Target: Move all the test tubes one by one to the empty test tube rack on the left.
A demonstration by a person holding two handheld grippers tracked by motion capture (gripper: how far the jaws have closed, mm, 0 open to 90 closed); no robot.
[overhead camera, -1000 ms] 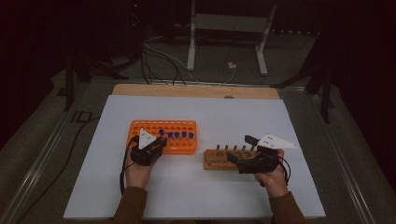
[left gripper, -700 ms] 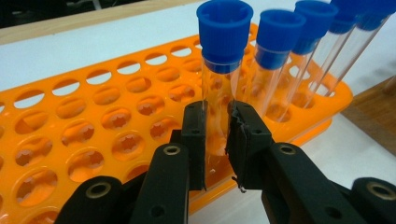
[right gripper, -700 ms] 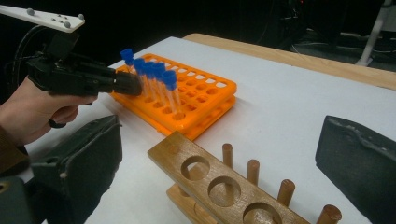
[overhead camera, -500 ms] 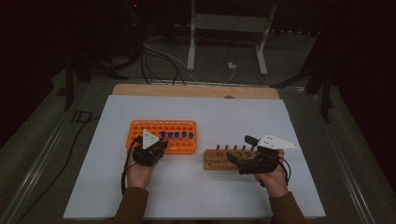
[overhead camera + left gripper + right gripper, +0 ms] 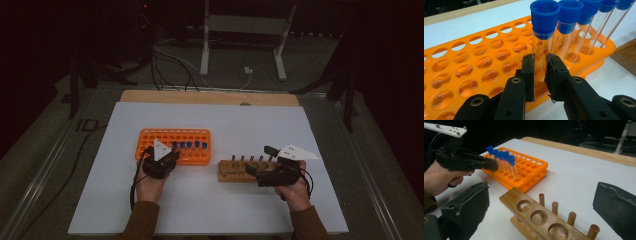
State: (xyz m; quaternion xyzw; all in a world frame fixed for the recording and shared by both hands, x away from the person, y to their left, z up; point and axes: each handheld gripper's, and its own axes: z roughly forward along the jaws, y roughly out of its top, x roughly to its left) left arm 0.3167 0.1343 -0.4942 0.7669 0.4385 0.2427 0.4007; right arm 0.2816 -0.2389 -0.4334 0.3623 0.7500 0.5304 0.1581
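At the near edge of the orange rack (image 5: 481, 75), the left gripper (image 5: 540, 67) has its two black jaws clamped on the clear wall of the end tube (image 5: 541, 47), the first in a row of blue-capped tubes that stand in the rack's front holes. That tube stands upright, its long axis running straight up from its hole, and the pads press on it from either side well below the blue cap. So the relation that counts is vertical: I judge the tube must come straight up along its own axis to leave the hole, since the next tube stands just beside it.

To the right of the rack lies the wooden stand (image 5: 541, 217) with round holes and pegs, and the right gripper (image 5: 541, 212) hovers over it, jaws wide apart with nothing between them. The left hand (image 5: 150, 185) is plainly the nearer to the tubes.

The tube's foot is hidden inside the rack, so how deep it sits cannot be told. From the high view the tubes (image 5: 189, 145) are small and dim, and their count is hard to make out.
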